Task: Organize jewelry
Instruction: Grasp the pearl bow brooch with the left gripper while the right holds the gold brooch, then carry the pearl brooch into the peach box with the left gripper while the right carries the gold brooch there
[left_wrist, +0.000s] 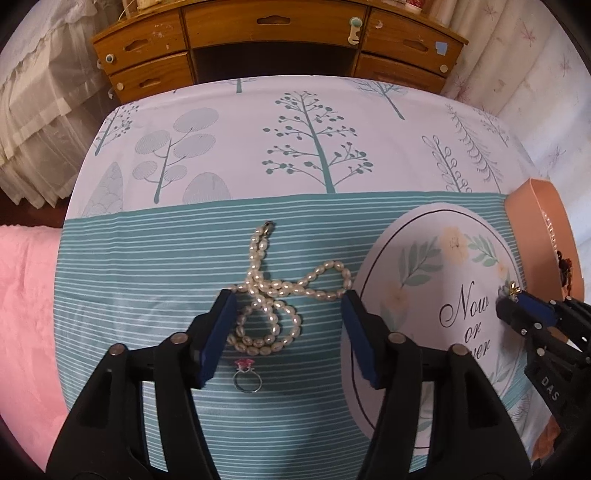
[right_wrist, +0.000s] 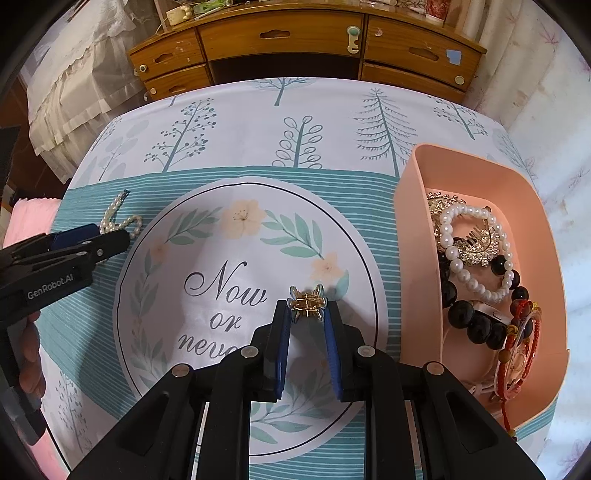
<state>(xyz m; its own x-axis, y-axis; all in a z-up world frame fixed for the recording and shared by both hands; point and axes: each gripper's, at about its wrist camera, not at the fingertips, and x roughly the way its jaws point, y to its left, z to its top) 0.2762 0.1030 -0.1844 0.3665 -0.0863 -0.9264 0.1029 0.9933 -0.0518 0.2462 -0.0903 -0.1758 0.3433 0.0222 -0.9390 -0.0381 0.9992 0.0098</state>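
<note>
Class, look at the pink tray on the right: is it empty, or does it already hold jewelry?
Holding jewelry. Inside the pink tray lie a white pearl bracelet, a black bead bracelet, a gold rhinestone piece and red cord bracelets.

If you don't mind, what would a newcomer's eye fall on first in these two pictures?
Probably the tangled white pearl necklace on the teal striped tablecloth, lying between the open fingers of the left gripper, with a small silver ring with a pink stone just below it. Next, the right gripper pinching a little gold hair claw over the round floral mat, beside a peach plastic bin heaped with bracelets.
</note>
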